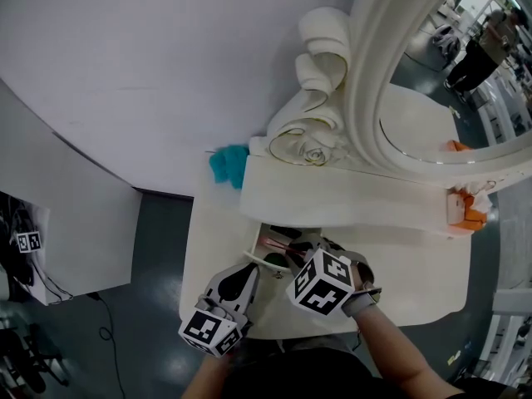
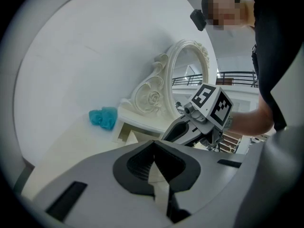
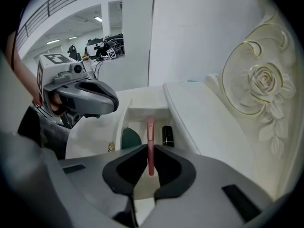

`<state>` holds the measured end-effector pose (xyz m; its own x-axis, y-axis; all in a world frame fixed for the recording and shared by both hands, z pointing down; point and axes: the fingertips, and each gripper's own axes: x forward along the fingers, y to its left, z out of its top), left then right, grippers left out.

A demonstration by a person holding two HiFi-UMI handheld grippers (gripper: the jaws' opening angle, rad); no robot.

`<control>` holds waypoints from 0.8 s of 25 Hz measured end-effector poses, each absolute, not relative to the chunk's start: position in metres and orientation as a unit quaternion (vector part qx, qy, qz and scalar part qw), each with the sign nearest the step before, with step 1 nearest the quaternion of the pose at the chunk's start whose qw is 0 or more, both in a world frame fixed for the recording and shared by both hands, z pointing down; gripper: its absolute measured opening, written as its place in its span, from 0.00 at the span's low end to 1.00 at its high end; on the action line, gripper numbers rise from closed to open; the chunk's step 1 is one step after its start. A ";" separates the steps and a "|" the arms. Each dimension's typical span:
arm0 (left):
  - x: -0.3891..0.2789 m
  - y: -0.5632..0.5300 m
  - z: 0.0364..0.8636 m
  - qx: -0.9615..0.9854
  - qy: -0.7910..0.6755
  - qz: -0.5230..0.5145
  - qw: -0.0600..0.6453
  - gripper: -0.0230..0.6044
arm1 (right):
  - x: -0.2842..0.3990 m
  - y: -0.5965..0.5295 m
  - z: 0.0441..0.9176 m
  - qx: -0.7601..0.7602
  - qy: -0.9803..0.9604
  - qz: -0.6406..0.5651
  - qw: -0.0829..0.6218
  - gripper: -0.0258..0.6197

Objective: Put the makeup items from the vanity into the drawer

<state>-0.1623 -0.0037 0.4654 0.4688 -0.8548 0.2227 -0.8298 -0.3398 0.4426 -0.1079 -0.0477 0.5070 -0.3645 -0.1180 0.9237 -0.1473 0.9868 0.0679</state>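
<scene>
- A teal object (image 2: 103, 118) lies on the bench (image 1: 416, 281), well ahead of the left fingers and to their left, against the vanity's raised back. I judge it is not in play now.
- The left gripper (image 2: 154, 145) has its fingers pressed together with nothing between them. I hold it nearly level, pointed across the bench toward the mirror (image 2: 190, 75). It is parked just left of the open drawer (image 3: 145, 112), in my judgement to leave that opening clear.
- The drawer lies directly below and ahead of the right fingers. It already holds a dark green round item (image 3: 130, 137) and a black tube (image 3: 167, 136), one on either side of the fingers' centre line.
- The right gripper (image 3: 151, 158) pinches a pink brush (image 3: 150, 137) by its handle. The rest of the brush projects forward of the fingers and over the drawer. I hold this gripper steeply nose-down, so the brush lines up with the free lane between the two stored items.
- Orange items (image 1: 467, 210) sit on the bench far right of the right fingers, near the mirror's base. I judge these are left to collect.
</scene>
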 end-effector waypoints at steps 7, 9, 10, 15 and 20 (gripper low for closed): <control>-0.166 -0.006 0.468 0.814 -0.519 -0.026 0.258 0.06 | -0.110 -0.052 0.512 0.083 -0.824 0.002 0.561 0.12; -0.167 -0.005 0.469 0.813 -0.521 -0.026 0.259 0.06 | -0.111 -0.052 0.514 0.083 -0.823 0.004 0.561 0.12; -0.167 -0.005 0.469 0.813 -0.521 -0.026 0.259 0.06 | -0.111 -0.052 0.514 0.082 -0.824 0.006 0.561 0.12; -0.168 -0.006 0.469 0.812 -0.521 -0.026 0.261 0.06 | -0.112 -0.052 0.514 0.081 -0.825 0.010 0.559 0.12; -0.167 -0.007 0.469 0.814 -0.519 -0.025 0.260 0.06 | -0.112 -0.053 0.510 0.085 -0.830 0.010 0.551 0.12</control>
<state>-0.1666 -0.0073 0.4685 0.4595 -0.8582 0.2290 -0.8319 -0.3255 0.4495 -0.1122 -0.0533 0.5097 -0.3777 -0.1309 0.9166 -0.1526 0.9852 0.0778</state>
